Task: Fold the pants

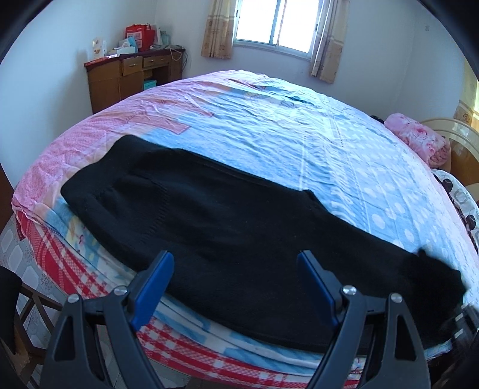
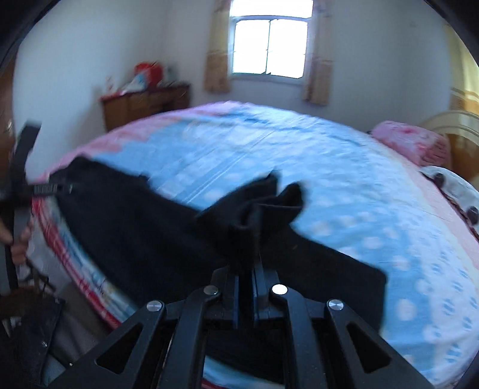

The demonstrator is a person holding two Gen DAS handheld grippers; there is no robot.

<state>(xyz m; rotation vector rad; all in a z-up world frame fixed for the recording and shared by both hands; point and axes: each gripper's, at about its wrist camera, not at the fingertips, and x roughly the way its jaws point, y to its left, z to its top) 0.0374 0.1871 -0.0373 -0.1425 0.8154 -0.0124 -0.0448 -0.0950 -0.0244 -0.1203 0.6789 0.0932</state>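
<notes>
Black pants (image 1: 209, 215) lie lengthwise along the near edge of the bed (image 1: 269, 119), waist end at the left, leg end at the right. My left gripper (image 1: 236, 266) hovers open just above the pants' middle, blue pads wide apart, nothing between them. In the right wrist view my right gripper (image 2: 250, 263) is shut on the pants (image 2: 143, 233), a bunched leg end (image 2: 257, 209) standing up out of its jaws and lifted off the sheet. That view is motion-blurred. The left gripper (image 2: 45, 188) shows at its far left with a hand (image 2: 18, 239) below it.
The bed carries a blue, pink and red patterned sheet. A pink folded blanket (image 1: 419, 140) and a spotted pillow (image 1: 458, 191) lie at its right end. A wooden desk (image 1: 131, 74) with boxes stands by the far wall, left of a curtained window (image 1: 275, 24).
</notes>
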